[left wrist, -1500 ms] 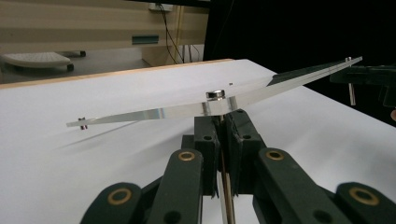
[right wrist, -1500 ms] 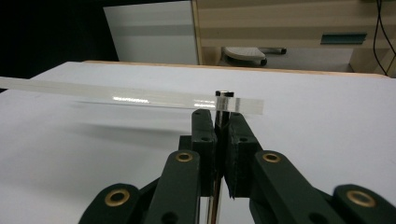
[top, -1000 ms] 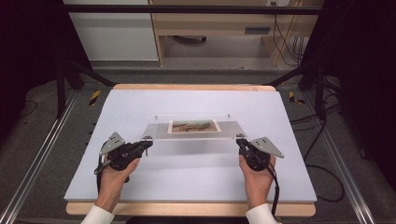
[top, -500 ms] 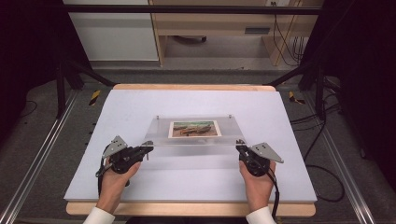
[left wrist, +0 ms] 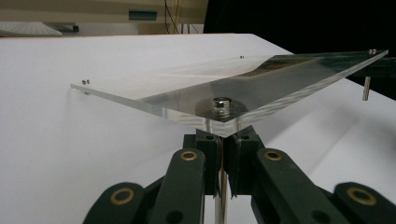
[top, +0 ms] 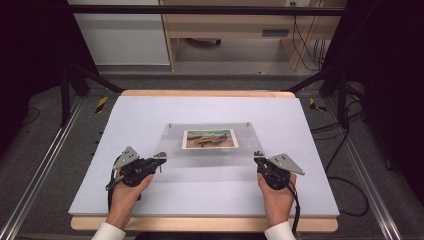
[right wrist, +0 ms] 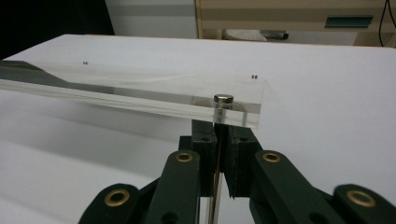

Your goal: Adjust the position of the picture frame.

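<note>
Two grippers hold one clear acrylic panel (top: 210, 142) above the white worktop (top: 150, 115). Left gripper (top: 159, 159) sits at the panel's near left corner, right gripper (top: 258, 158) at its near right corner; a hand behind each, forearms in white sleeves coming in over the worktop's near edge.

Panel lies over the middle of the worktop, long side parallel to the near edge. Near edge is raised clear of the surface; a faint shadow lies below it. Whether the far edge touches the worktop cannot be told. A small landscape picture (top: 209, 138) shows through the panel's centre. Small metal studs mark each corner.

Left gripper view: jaws pressed together on a thin metal standoff pin (left wrist: 221, 186) that hangs below the panel's corner; a round metal cap (left wrist: 222, 102) sits on top of the acrylic right above them. Another pin (left wrist: 366, 88) hangs from the far-right corner of that view, apart from the worktop.

Right gripper view: jaws likewise closed on the corner's pin (right wrist: 215, 196), capped by a metal stud (right wrist: 223, 99) above the acrylic. Panel edge runs off to the left of that view.

Beyond the worktop's far edge: a wooden shelf unit (top: 235, 25) and cables (top: 305, 45) on the floor.
</note>
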The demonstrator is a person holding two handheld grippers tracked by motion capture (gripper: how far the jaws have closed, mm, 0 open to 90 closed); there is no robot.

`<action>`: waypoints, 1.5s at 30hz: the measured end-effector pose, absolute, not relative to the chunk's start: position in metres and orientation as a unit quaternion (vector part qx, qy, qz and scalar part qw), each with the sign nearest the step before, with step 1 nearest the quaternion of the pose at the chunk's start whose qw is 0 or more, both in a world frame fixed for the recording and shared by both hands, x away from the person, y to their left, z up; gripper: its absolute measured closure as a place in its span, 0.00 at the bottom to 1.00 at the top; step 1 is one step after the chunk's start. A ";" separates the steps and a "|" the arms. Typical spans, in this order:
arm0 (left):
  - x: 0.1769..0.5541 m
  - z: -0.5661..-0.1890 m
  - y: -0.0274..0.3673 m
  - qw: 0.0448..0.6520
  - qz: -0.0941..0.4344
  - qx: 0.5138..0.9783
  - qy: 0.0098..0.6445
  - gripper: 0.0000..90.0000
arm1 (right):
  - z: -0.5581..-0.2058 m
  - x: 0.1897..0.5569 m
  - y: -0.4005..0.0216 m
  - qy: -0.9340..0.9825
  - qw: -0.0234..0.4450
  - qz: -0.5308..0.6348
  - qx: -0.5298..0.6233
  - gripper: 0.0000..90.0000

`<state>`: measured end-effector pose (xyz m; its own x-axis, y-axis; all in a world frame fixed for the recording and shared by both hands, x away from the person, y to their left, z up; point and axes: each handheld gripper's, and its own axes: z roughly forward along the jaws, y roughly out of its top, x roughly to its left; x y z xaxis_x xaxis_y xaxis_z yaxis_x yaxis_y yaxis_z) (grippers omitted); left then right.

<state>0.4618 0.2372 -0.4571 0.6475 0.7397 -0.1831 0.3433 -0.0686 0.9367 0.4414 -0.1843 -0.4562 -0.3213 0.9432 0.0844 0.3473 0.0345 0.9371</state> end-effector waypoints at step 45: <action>0.464 -0.466 0.235 0.528 0.173 0.731 0.396 0.93 | -0.469 0.440 -0.180 0.662 0.293 0.471 0.504 0.93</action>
<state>0.4642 0.2347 -0.4663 0.6265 0.7615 -0.1663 0.3971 -0.1282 0.9088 0.4397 -0.1803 -0.4690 -0.3204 0.9433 0.0866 0.3913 0.0485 0.9190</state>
